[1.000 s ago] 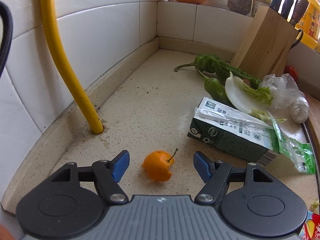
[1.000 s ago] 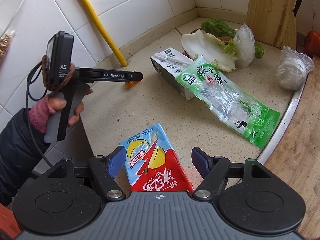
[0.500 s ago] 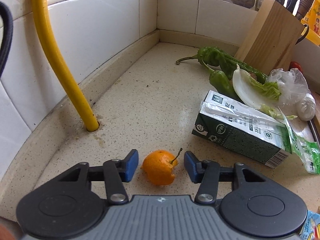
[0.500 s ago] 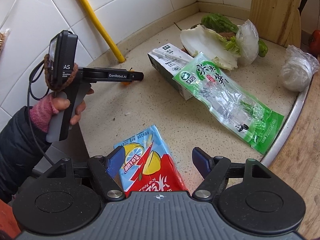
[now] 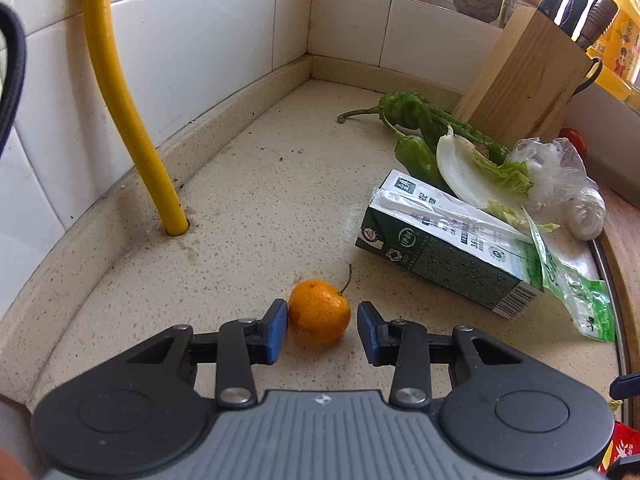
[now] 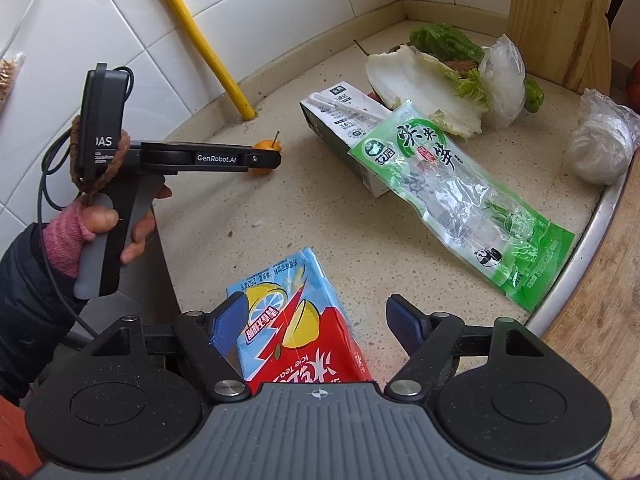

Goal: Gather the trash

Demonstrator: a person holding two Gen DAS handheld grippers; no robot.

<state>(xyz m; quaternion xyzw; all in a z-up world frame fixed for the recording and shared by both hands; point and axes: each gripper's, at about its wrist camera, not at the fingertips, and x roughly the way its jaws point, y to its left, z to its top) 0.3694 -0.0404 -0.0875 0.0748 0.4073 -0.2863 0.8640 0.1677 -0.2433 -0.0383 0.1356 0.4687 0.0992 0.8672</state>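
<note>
A small orange (image 5: 319, 314) with a stem lies on the speckled counter (image 5: 260, 200). My left gripper (image 5: 322, 322) is open and straddles it: the left pad touches the fruit and a thin gap shows at the right pad. In the right wrist view a hand holds that left gripper (image 6: 266, 159) level at the orange (image 6: 265, 146). My right gripper (image 6: 316, 308) is open over a red and blue ice tea carton (image 6: 296, 320) lying flat between its fingers. A green milk carton (image 5: 448, 248) and an empty green plastic wrapper (image 6: 460, 196) lie further right.
A yellow hose (image 5: 132, 120) enters the counter by the tiled wall. Green peppers (image 5: 412, 116), a cabbage leaf (image 5: 468, 168), clear plastic bags (image 6: 600, 148) and a wooden knife block (image 5: 524, 76) crowd the back right. A metal rim (image 6: 592, 236) edges the counter on the right.
The left gripper's fingers have narrowed from wide apart to close around the orange while moving forward. The right gripper has crept slightly forward over the ice tea carton, still open.
</note>
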